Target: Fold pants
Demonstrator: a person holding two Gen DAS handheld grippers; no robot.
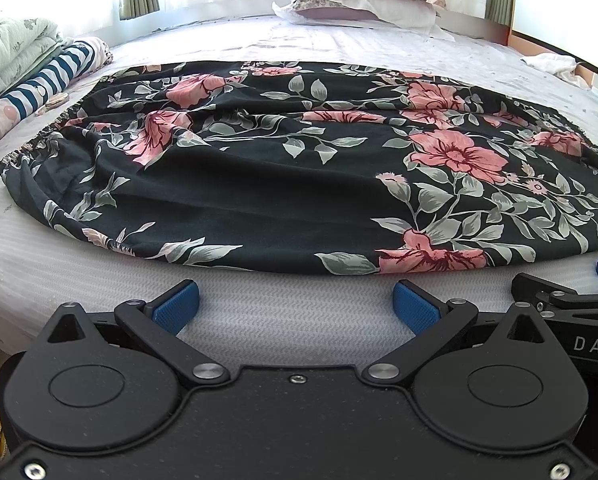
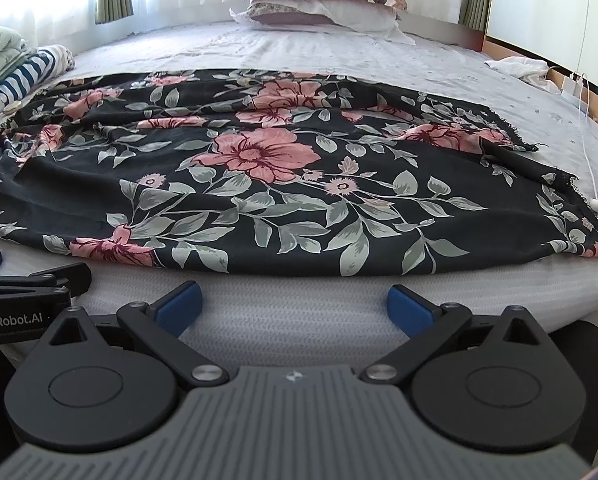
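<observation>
While both claws hover spread and empty over the near edge of the bed [image 1: 27, 272], the pants [image 1: 283, 168] lie flat across the sheet just ahead, sideways to the cameras. Starting at the left: the gathered waistband [image 1: 47, 136] sits near a stack of folded bedding [image 1: 23, 60], so a fold toward that side should stop short of it. The left claw [image 1: 295, 300], jaws wide, faces the seat end of the near hem; I judge it should pinch both layers right at the edge, low against the sheet, so neither leg slips free. Through the middle run some wrinkles [image 1: 227, 120]; keeping the cloth taut between the two grips should smooth them as it lifts. The right claw [image 2: 293, 302], likewise wide and holding nothing, faces the leg end. At the far right the frayed cuffs [image 2: 511, 140] lie close to a white cable [image 2: 587, 152], which a wide sweep could snag. Both grips should rise together, or the fold will likely skew.
</observation>
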